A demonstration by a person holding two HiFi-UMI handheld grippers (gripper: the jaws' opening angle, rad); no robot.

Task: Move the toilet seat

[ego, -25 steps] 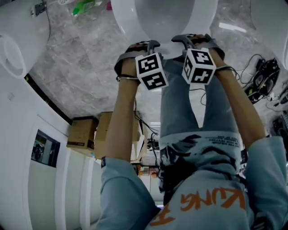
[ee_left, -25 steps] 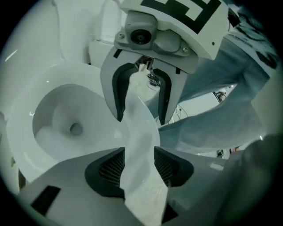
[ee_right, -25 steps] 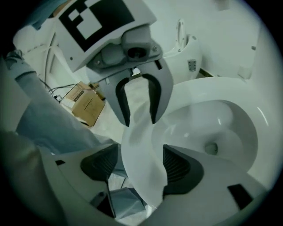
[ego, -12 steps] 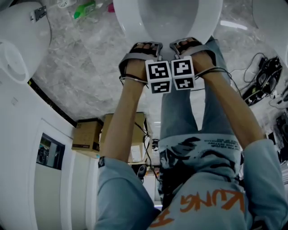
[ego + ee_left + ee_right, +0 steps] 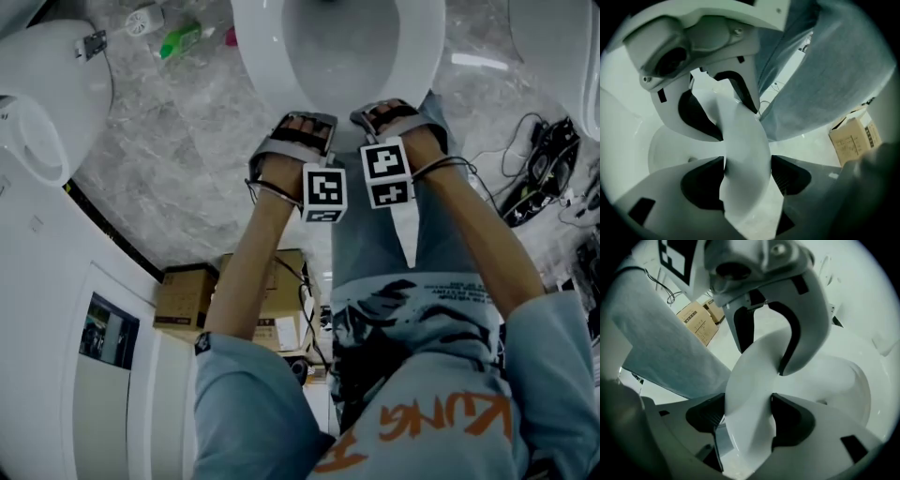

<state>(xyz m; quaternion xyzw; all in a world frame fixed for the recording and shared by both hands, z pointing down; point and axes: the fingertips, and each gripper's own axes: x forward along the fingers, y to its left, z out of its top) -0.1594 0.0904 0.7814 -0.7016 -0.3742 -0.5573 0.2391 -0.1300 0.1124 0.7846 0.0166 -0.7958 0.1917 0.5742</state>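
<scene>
The white toilet seat (image 5: 255, 58) rings the bowl at the top of the head view. Both grippers are at its front edge, side by side, with their marker cubes nearly touching. My left gripper (image 5: 302, 122) has the seat's rim (image 5: 743, 150) between its jaws, which stand wide; the pads (image 5: 787, 173) lie along the rim and I see no squeeze. My right gripper (image 5: 380, 111) straddles the same rim (image 5: 750, 380) from the other side. Its jaws are closing, and both pads (image 5: 790, 420) bear on the rim. Each gripper view shows the other gripper facing it across the seat.
Marbled grey floor surrounds the toilet. Cardboard boxes (image 5: 183, 295) stand low at the left, and one box (image 5: 855, 140) also appears in the left gripper view. Cables and a power strip (image 5: 544, 164) lie right. A green bottle (image 5: 183, 39) sits upper left beside another white fixture (image 5: 52, 103).
The two grippers have come together from a spread stance; their cubes now sit side by side. Both hands have moved slightly lower in the view, away from the bowl.
</scene>
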